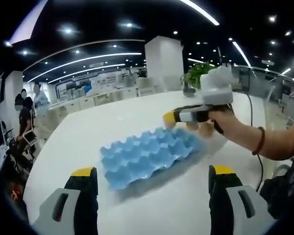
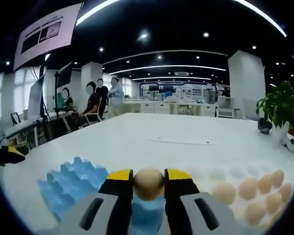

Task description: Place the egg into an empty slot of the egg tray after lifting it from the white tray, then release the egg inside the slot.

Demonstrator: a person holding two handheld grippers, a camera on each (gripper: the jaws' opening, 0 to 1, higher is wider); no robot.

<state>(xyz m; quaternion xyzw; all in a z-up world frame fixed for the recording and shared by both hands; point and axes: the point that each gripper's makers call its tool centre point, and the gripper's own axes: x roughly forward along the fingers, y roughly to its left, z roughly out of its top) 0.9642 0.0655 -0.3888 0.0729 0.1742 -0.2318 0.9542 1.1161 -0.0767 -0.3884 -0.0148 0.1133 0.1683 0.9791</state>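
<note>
While the right hand-held gripper [image 2: 149, 183] squeezes the egg [image 2: 149, 183] over the blue egg tray [image 2: 71, 182], the carrying step is on. Next it should lower into a free slot, then let go. The left hand-held gripper [image 1: 154, 177] waits wide open, holding nothing.

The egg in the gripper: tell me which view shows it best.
The right gripper view. There the egg sits front and centre, clamped between the right gripper's yellow-tipped jaws above the blue egg tray. In the left gripper view the right gripper reaches over the tray's far end, and the egg itself cannot be made out.
</note>
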